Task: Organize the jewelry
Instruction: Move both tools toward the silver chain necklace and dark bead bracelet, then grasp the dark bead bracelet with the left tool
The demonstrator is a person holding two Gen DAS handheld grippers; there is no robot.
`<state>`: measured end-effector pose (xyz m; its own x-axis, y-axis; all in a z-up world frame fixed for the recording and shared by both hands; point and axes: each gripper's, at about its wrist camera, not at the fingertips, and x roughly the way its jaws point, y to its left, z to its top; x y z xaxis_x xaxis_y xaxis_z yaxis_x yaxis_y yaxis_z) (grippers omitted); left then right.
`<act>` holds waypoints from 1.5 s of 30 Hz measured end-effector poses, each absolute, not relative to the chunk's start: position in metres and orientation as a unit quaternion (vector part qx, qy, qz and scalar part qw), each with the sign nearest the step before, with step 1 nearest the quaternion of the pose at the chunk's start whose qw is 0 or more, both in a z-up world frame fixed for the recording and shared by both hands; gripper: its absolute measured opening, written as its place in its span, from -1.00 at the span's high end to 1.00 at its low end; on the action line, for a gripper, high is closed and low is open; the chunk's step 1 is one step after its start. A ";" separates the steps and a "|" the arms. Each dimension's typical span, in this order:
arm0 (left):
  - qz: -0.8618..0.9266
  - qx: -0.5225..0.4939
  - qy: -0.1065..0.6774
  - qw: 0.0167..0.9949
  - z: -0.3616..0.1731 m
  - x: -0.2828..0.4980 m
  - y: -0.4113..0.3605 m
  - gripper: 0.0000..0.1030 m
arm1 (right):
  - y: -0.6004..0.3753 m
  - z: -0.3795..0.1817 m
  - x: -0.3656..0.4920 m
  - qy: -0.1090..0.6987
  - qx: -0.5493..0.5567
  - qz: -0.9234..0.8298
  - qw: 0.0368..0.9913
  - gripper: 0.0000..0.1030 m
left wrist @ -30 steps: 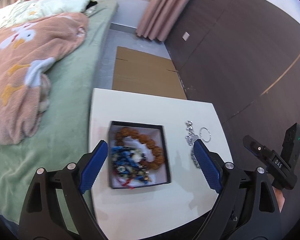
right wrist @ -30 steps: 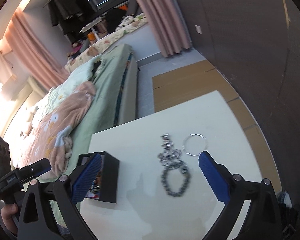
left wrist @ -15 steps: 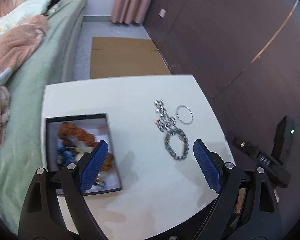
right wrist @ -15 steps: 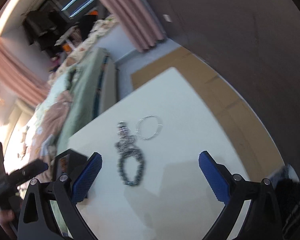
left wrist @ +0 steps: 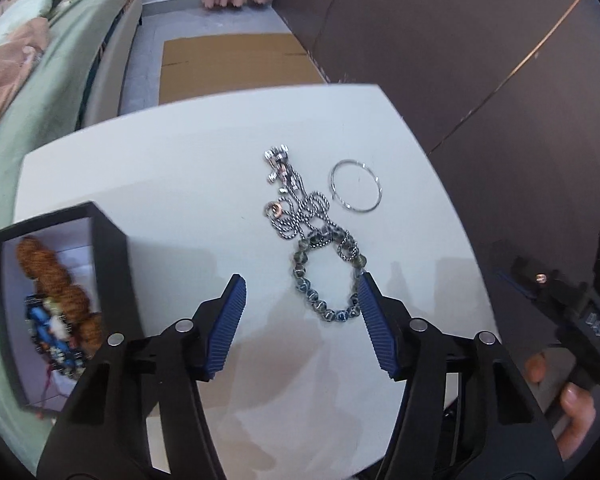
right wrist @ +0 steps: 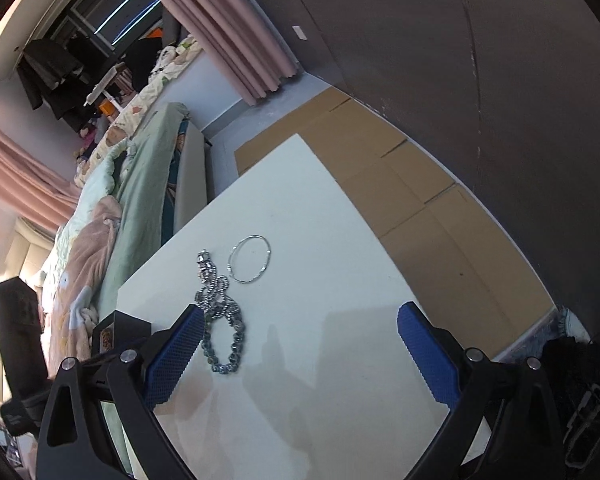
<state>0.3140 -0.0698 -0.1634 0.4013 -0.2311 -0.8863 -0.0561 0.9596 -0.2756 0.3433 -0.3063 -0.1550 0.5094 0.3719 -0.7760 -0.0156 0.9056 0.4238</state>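
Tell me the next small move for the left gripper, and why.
Probably lower the left gripper onto the beaded bracelet. Its jaws are open and empty with the bracelet framed between them, loose on the white table, tangled with the silver chain; the black box already holds other pieces.

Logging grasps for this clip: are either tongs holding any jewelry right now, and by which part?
Nothing is held. The left tongs and right tongs are both open above the grey beaded bracelet lying on the white table.
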 end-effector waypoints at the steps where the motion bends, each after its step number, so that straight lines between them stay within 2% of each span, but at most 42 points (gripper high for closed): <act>1: -0.051 -0.125 0.549 0.825 -0.169 0.316 -0.074 -0.14 | -0.308 -0.156 0.343 0.484 0.185 0.111 0.848 -0.85; 6: -0.034 -0.098 0.563 0.820 -0.189 0.324 -0.085 -0.14 | -0.312 -0.159 0.345 0.490 0.189 0.105 0.844 -0.85; 11: -0.022 -0.065 0.562 0.824 -0.192 0.324 -0.096 -0.04 | -0.313 -0.158 0.347 0.486 0.188 0.101 0.847 -0.85; 12: -0.019 -0.061 0.561 0.825 -0.191 0.323 -0.095 0.05 | -0.313 -0.158 0.347 0.486 0.187 0.101 0.848 -0.85; 14: -0.011 -0.060 0.562 0.825 -0.189 0.323 -0.088 0.60 | -0.310 -0.158 0.347 0.487 0.186 0.101 0.847 -0.84; 15: -0.009 -0.066 0.565 0.823 -0.190 0.325 -0.083 0.75 | -0.309 -0.159 0.348 0.488 0.185 0.102 0.847 -0.84; 16: -0.017 -0.080 0.569 0.818 -0.190 0.327 -0.076 0.79 | -0.307 -0.159 0.348 0.489 0.183 0.103 0.847 -0.84; 22: -0.036 -0.119 0.563 0.817 -0.176 0.324 -0.056 0.80 | -0.304 -0.159 0.351 0.490 0.184 0.113 0.844 -0.78; 30: -0.053 -0.141 0.531 0.834 -0.138 0.317 -0.038 0.80 | -0.290 -0.165 0.369 0.504 0.186 0.129 0.833 -0.44; 37: -0.056 -0.154 0.507 0.846 -0.112 0.313 -0.024 0.80 | -0.265 -0.164 0.380 0.507 0.162 0.149 0.833 -0.41; 42: -0.054 -0.164 0.490 0.855 -0.097 0.309 -0.012 0.80 | -0.242 -0.165 0.393 0.516 0.146 0.180 0.825 -0.05; 45: -0.052 -0.165 0.480 0.860 -0.087 0.306 -0.005 0.80 | -0.229 -0.166 0.400 0.520 0.141 0.195 0.820 0.05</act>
